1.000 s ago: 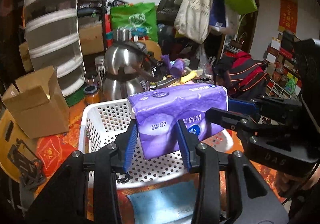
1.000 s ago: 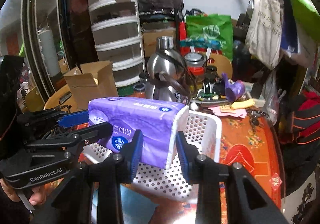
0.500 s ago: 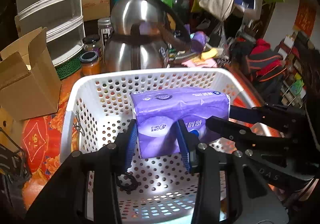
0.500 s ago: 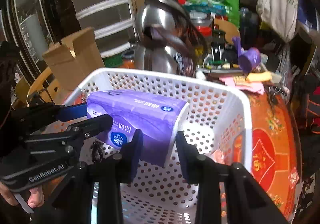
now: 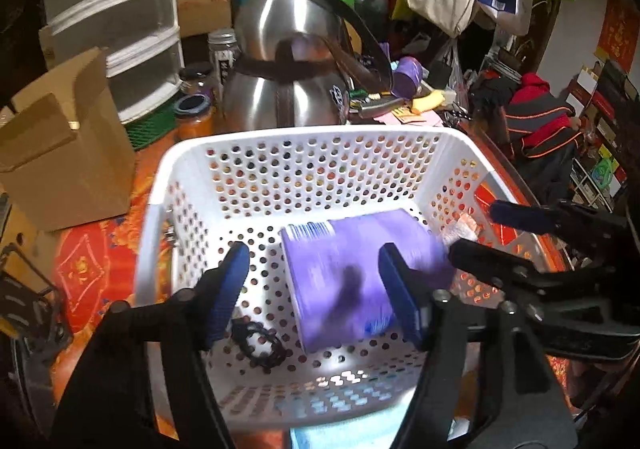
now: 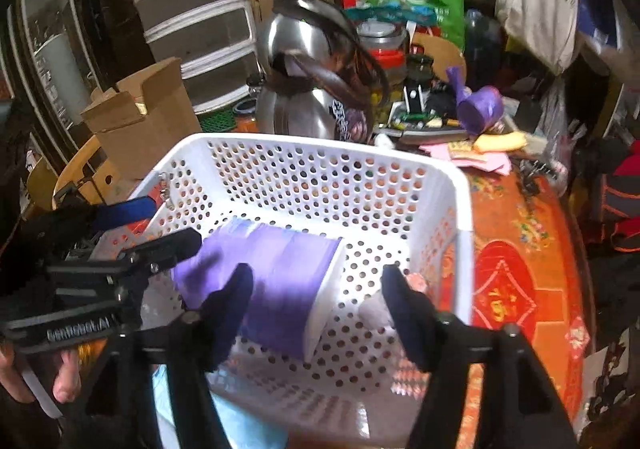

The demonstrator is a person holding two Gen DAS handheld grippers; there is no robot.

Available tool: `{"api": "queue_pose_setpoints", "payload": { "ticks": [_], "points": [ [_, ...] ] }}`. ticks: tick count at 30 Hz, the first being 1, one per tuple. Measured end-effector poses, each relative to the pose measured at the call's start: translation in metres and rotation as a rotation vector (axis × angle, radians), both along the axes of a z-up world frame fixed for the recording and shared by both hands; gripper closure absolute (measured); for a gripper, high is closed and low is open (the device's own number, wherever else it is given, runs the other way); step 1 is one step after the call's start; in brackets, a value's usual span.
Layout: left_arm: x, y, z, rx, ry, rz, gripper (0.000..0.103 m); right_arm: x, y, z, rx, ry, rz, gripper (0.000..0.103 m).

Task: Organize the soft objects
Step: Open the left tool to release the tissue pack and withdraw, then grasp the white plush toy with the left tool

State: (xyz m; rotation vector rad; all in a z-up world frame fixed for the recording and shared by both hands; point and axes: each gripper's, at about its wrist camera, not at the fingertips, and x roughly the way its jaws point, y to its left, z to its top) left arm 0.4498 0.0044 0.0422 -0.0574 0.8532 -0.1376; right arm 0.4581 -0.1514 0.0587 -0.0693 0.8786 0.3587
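A purple tissue pack (image 5: 344, 277) lies blurred on the floor of the white perforated basket (image 5: 304, 133), slightly tilted. My left gripper (image 5: 312, 253) hangs just above it. Its jaws are opening and its blue pads stand off the pack's sides. In the right wrist view the same pack (image 6: 280, 269) sits left of centre in the basket (image 6: 320, 149). My right gripper (image 6: 316, 275) is also opening, and its pads are clear of the pack's white end. Each gripper shows in the other's view: the right one (image 5: 476, 227) and the left one (image 6: 174, 221).
A steel kettle (image 5: 288, 81), a cardboard box (image 5: 64, 157) and a plastic drawer tower (image 5: 112, 21) stand behind the basket. A black hair tie (image 5: 260, 341) lies inside it. A light blue packet (image 5: 340, 433) lies in front. A person's hand (image 6: 64, 377) holds the left gripper.
Both grippers sank with the purple pack into the basket, then their jaws spread. The pack left the pads and dropped onto the basket floor.
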Motion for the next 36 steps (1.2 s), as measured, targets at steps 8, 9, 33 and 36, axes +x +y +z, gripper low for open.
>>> {"api": "queue_pose_setpoints", "payload": {
  "ticks": [8,9,33,36],
  "points": [
    [-0.068,-0.003,0.034,0.015,-0.05,-0.006,0.036,-0.086,-0.016,0.041,0.002,-0.114,0.001,0.031],
    [-0.08,-0.004,0.038,0.021,-0.057,-0.004,0.036,-0.097,-0.019,0.044,0.008,-0.123,0.006,0.029],
    [-0.359,-0.016,-0.068,-0.136,-0.098,-0.006,0.022,-0.348,-0.104,-0.069,0.157,-0.249,-0.041,0.021],
    [-0.37,-0.037,-0.085,-0.139,-0.097,-0.024,0.022,-0.354,-0.098,-0.079,0.139,-0.264,-0.032,0.021]
  ]
}}
